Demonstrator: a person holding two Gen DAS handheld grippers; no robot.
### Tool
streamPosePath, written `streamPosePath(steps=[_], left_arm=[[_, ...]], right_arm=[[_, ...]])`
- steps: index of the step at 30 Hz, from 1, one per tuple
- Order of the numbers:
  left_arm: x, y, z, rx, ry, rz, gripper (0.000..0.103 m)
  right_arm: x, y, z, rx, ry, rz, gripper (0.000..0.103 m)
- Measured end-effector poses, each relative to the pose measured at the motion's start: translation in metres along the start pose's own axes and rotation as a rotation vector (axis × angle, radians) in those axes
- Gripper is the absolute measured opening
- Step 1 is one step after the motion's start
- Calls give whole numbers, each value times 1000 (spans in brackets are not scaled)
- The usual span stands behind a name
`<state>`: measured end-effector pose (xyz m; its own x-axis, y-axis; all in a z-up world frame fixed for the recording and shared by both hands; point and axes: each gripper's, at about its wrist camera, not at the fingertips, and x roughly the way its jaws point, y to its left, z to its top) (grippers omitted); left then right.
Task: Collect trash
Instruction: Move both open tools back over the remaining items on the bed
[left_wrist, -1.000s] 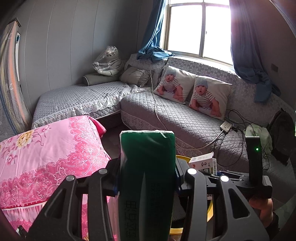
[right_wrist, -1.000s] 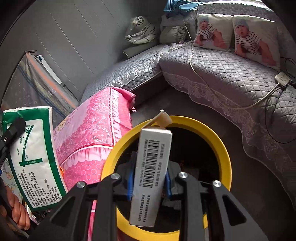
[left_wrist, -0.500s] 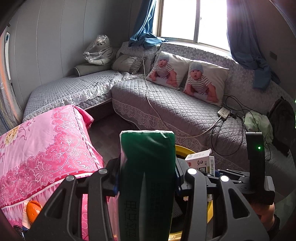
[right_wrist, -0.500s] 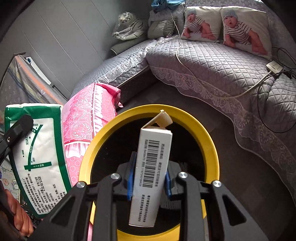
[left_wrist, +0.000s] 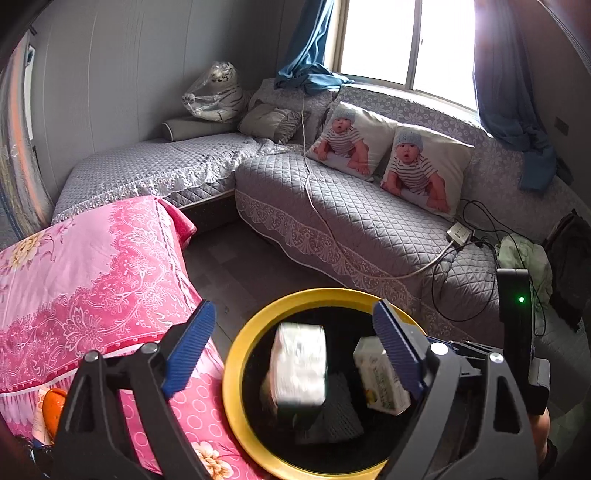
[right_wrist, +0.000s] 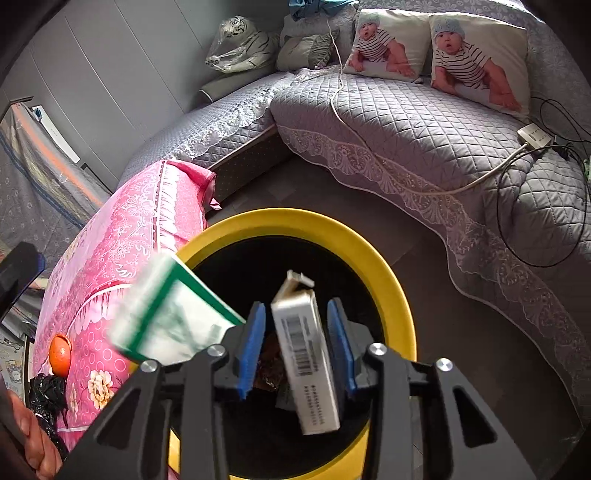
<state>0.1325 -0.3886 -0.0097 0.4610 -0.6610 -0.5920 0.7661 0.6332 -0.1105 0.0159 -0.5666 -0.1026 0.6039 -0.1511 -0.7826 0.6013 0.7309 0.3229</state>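
1. The landmark is the yellow-rimmed bin (left_wrist: 236, 354), black inside, standing on the dark floor just beside the pink floral cover (left_wrist: 92, 280).
2. My left gripper (left_wrist: 291, 332) hangs above the bin with its blue-padded jaws spread wide and nothing between them.
3. Under that gap, the green-and-white tissue pack (left_wrist: 299, 363) sits in the bin's mouth (blurred, so its printing is unreadable); from my right wrist it shows over the bin's left rim (right_wrist: 166, 317).
4. My right gripper (right_wrist: 295, 343) is also above the bin, jaws parted; the small white carton (right_wrist: 306, 362) with a barcode sits between the pads, tilted, with a clear gap on each side.
5. In the left wrist view the same carton (left_wrist: 380, 376) lies to the right of the tissue pack, inside the bin's ring.
6. Beyond the bin runs the grey quilted sofa (right_wrist: 424, 122), well apart from it, with two baby-print pillows (right_wrist: 476, 55) at its back.
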Motion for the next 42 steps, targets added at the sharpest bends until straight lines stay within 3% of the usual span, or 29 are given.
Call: streamPosePath(steps=[6,11,17,20,27,34,42], left_arm=[[-27,20,6,-53,-33,30,93],[-61,44,9,-83,-86,96,93],[-105,88,9,-152,-123,176,94],[-126,111,4,-180,-143,222,95],[-173,169,-12,-240,-182,342,95],[-220,215,-30,-279,-219,455,95],[-267,261,-56,-348,-235,528,95]], right_arm=[[-11,-2,-3,25,-20,8,48],[-20,26,-4,-53,-37,40,48],[-28,85,-2,-173,-67,106,49],[-28,118,-3,-218,-72,143,58],[-34,198,-13,-358,-80,223,65],[-45,268,-27,-492,-83,314,67],[-50,327,-47,-602,-56,361,67]])
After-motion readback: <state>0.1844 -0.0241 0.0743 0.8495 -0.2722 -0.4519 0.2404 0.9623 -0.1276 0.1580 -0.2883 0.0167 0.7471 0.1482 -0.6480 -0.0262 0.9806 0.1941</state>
